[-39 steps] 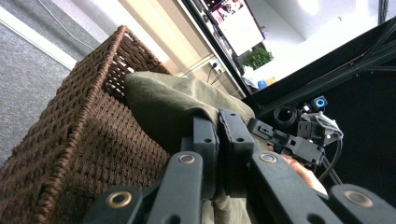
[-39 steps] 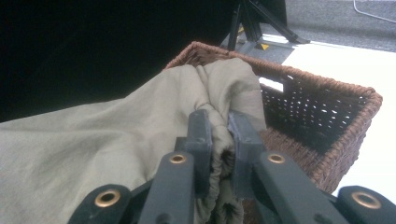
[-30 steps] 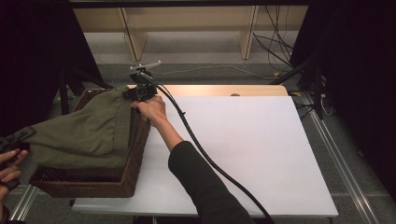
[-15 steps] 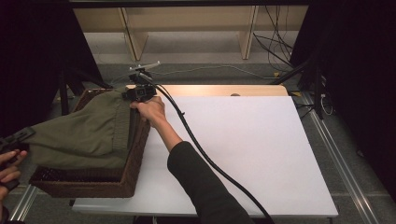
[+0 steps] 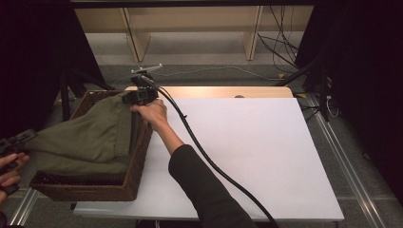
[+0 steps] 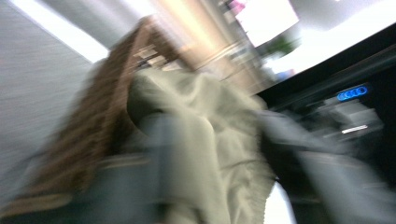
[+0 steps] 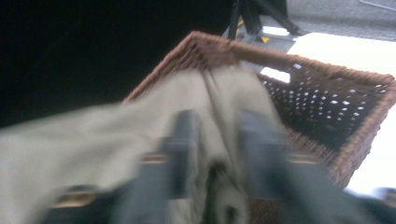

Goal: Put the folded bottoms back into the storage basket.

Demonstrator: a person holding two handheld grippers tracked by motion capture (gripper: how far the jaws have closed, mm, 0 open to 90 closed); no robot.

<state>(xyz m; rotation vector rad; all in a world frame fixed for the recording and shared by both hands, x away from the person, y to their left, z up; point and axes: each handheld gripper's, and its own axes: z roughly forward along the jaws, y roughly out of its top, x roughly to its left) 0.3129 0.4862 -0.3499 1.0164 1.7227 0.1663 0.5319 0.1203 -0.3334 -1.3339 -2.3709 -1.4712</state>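
Compared with one second ago, little has shifted: the olive-green cloth garment stays stretched across the brown woven wicker basket at the white table's left edge. The right gripper, at the basket's far corner, has its jaws closed on a fold of the garment. The left gripper pinches the garment's opposite end beyond the table's left edge. Open tabletop extends to the right.
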